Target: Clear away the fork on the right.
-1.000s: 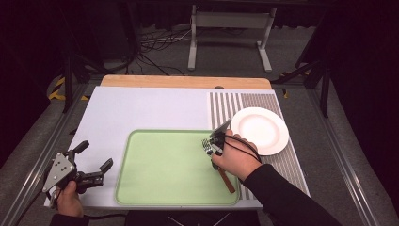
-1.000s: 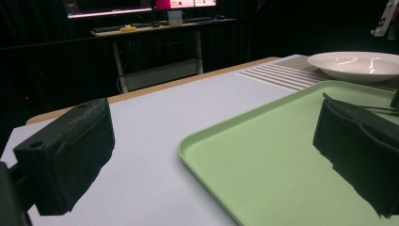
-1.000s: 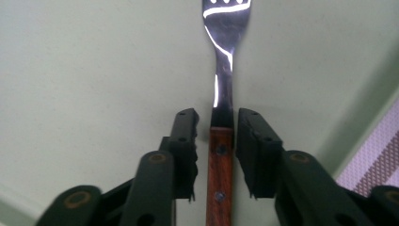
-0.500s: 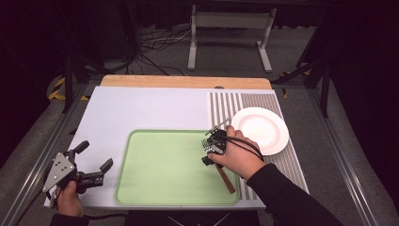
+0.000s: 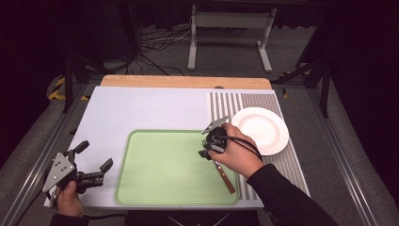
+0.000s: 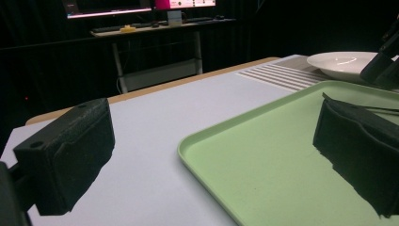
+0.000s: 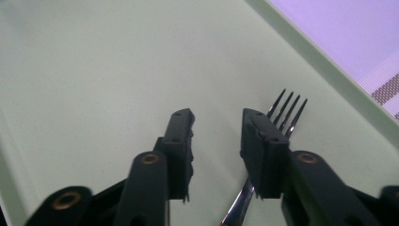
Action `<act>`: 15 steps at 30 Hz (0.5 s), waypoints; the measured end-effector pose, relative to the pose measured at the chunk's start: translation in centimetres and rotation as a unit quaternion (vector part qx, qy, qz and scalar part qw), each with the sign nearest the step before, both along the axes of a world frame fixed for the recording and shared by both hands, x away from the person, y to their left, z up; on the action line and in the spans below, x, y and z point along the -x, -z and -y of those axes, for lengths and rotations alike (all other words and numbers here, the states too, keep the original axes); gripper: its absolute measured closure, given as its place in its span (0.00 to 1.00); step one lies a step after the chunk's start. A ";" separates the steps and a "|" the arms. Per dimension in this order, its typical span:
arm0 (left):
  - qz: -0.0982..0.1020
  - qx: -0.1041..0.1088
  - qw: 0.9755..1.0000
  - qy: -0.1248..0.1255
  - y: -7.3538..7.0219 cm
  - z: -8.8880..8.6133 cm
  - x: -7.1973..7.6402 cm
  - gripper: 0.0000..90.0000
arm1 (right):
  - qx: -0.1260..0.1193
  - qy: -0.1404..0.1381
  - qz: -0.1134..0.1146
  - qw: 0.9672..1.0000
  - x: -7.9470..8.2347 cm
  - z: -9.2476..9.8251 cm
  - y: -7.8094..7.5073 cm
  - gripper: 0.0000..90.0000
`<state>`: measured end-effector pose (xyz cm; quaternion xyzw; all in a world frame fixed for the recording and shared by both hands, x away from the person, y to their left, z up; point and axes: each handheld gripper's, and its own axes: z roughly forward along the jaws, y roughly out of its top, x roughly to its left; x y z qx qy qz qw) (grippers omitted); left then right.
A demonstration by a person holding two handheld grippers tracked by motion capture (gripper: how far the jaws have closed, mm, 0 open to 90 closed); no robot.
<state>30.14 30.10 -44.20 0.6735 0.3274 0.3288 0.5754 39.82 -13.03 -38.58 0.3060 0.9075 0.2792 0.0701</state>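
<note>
High view: the right gripper (image 5: 210, 141) hovers low over the right part of the green tray (image 5: 160, 165), where a fork (image 5: 221, 170) with a brown wooden handle lies inside the tray's right edge, its handle pointing back toward the person. In the right gripper view the jaws stand partly open with nothing between them; the fork's (image 7: 282, 113) tines poke out from behind the right-hand jaw and its metal neck runs under that jaw, so the fork is beside the gap, not in it. It rests flat on the tray, ungrasped.

The left gripper (image 5: 91, 170) is held off the tray's left edge over the white surface (image 5: 155, 108), jaws wide apart and empty, as the left gripper view confirms. A white plate (image 5: 259, 130) sits bare on the striped mat (image 5: 235, 101) just right of the tray.

My reading: the work is at the reach-and-align stage. The grasp is not yet made; centring the jaws on the fork, closing, lifting and placing all remain.
</note>
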 end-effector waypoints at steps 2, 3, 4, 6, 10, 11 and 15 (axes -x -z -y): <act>0.000 0.000 1.000 0.000 0.0 0.0 0.0 0.00 | -0.001 -0.018 0.008 1.000 -0.1 0.0 0.1 0.84; 0.000 0.000 1.000 0.000 0.0 0.0 0.0 0.00 | 0.000 -0.019 0.011 1.000 -0.2 -0.1 0.3 0.87; 0.000 0.000 1.000 0.000 0.0 0.0 0.0 0.00 | 0.004 -0.025 0.015 1.000 -0.3 -0.1 0.4 0.90; 0.000 0.001 1.000 -0.001 0.0 0.0 0.0 0.00 | 0.004 -0.033 0.017 0.999 -0.5 0.0 0.7 0.93; 0.000 0.001 1.000 -0.001 0.0 0.0 0.0 0.00 | 0.006 -0.034 0.012 0.999 -1.0 0.3 1.3 0.97; 0.000 0.001 1.000 -0.001 0.0 0.0 0.0 0.00 | 0.009 -0.034 0.007 0.999 -1.1 0.4 1.6 0.98; 0.000 0.001 1.000 -0.001 0.0 0.0 0.0 0.00 | 0.019 -0.034 0.000 0.999 -1.3 0.5 2.5 0.99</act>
